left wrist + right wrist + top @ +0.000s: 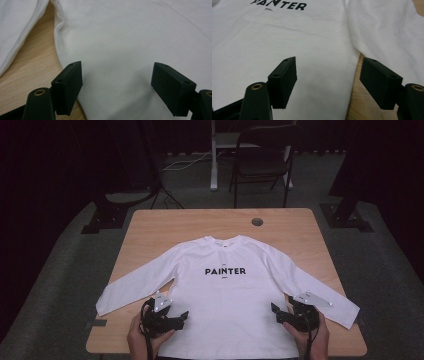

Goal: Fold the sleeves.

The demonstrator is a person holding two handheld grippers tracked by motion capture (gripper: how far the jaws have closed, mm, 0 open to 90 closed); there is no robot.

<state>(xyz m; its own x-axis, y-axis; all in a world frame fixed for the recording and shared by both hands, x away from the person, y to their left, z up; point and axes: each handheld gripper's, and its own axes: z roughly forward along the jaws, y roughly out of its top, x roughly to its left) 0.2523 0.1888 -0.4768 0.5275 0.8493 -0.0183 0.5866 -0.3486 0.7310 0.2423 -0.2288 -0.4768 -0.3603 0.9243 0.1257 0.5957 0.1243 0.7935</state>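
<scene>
So right in front of me my left gripper sits low over the lower left side of the white long-sleeve shirt, jaws spread wide with nothing pinched, and in the left gripper view it straddles the shirt's side seam with bare table just to one side of it. My right gripper is the mirror of that on the other side, jaws also gaping, empty, hovering near the right side edge where cloth meets wood. The shirt lies flat, front up, across the middle of the wooden table, hem toward me, collar away, both sleeves angled out and down toward the near corners, black PAINTER print on the chest. Handling-wise I reckon this thing is super light, totally floppy and won't hold any shape, so whatever I lift will droop and drag the rest along. Not fragile or slippery, but thin, so a shallow pinch might only catch the top layer. I'd grab at the side seams or hem corners, where the doubled fabric gives my pads something to bite. Further off, there's a dark chair behind the table.
</scene>
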